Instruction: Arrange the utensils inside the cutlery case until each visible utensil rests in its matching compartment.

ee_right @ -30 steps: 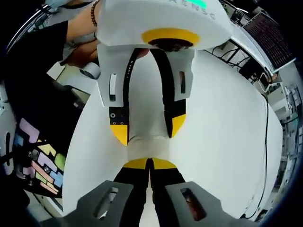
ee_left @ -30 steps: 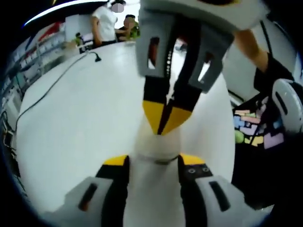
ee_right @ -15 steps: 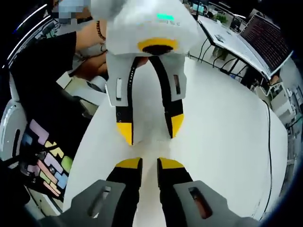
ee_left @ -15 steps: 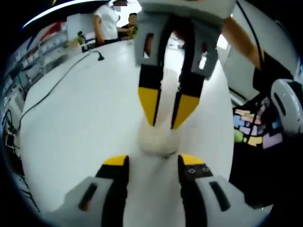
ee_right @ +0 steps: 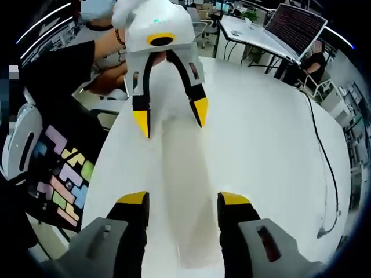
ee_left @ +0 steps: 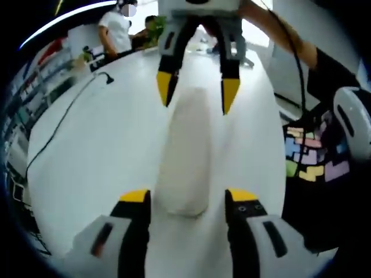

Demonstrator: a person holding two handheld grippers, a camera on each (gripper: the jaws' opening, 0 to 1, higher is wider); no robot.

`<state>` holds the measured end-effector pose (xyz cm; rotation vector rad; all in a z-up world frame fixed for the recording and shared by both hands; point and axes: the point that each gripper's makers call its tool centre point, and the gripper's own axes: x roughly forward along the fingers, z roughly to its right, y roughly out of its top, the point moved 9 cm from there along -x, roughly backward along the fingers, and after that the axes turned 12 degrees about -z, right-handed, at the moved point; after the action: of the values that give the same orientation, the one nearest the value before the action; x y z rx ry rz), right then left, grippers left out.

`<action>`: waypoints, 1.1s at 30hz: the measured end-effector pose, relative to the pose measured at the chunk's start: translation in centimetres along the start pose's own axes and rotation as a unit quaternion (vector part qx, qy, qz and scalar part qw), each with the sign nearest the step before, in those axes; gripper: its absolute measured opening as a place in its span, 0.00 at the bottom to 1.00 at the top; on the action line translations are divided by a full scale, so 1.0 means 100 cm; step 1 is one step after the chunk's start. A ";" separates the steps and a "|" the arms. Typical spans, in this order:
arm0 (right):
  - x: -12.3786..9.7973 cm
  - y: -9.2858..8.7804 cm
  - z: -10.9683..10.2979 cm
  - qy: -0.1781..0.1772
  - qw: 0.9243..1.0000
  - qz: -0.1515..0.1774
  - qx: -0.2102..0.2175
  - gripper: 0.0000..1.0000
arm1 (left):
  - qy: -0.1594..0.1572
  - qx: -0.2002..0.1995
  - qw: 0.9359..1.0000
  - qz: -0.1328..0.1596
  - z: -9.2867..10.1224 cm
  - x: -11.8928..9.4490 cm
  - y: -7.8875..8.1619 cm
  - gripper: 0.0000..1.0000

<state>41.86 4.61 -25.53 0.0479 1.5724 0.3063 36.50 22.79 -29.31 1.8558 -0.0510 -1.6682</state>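
A long white case (ee_left: 186, 152) lies flat on the white table (ee_left: 98, 150), running from my left gripper away to my right gripper. No utensils can be made out on it. My left gripper (ee_left: 187, 197) stands open, its yellow tips either side of the case's near end. At the far end my right gripper (ee_left: 197, 90) is open, straddling the case. In the right gripper view the case (ee_right: 181, 174) runs from my right gripper (ee_right: 182, 200), open at its near end, up to the open left gripper (ee_right: 171, 116), held by a hand.
A black cable (ee_left: 64, 110) trails across the table's left part. People stand at the far end (ee_left: 113, 29). A dark panel with coloured block shapes (ee_left: 310, 156) sits beyond the table's edge, beside a person's black sleeve (ee_right: 55, 75). A screen (ee_right: 293, 26) stands on another desk.
The right gripper was shut at the case's end and has opened. Both grippers have drawn back from each other to opposite ends of the case, which now shows at full length.
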 end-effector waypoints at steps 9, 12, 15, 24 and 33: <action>0.007 -0.025 0.000 -0.005 1.000 0.001 -0.011 0.58 | -0.001 0.025 0.999 -0.031 0.003 0.006 0.017 0.57; 0.011 -0.031 0.004 -0.005 1.000 -0.003 -0.003 0.57 | 0.000 0.029 0.999 -0.041 0.004 0.008 0.020 0.58; 0.016 -0.036 0.014 0.007 1.000 -0.003 0.002 0.56 | -0.004 0.032 0.998 -0.050 0.005 0.010 0.022 0.58; 0.025 -0.035 0.021 0.018 1.000 -0.008 0.003 0.52 | -0.005 0.030 0.997 -0.071 0.004 0.015 0.023 0.57; 0.031 -0.038 0.024 0.021 0.999 -0.036 0.005 0.43 | 0.001 0.020 0.996 -0.085 -0.001 0.020 0.024 0.51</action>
<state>44.75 2.02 -29.41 -0.0064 1.6127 0.2449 37.88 19.99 -29.95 1.9384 0.0772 -1.7916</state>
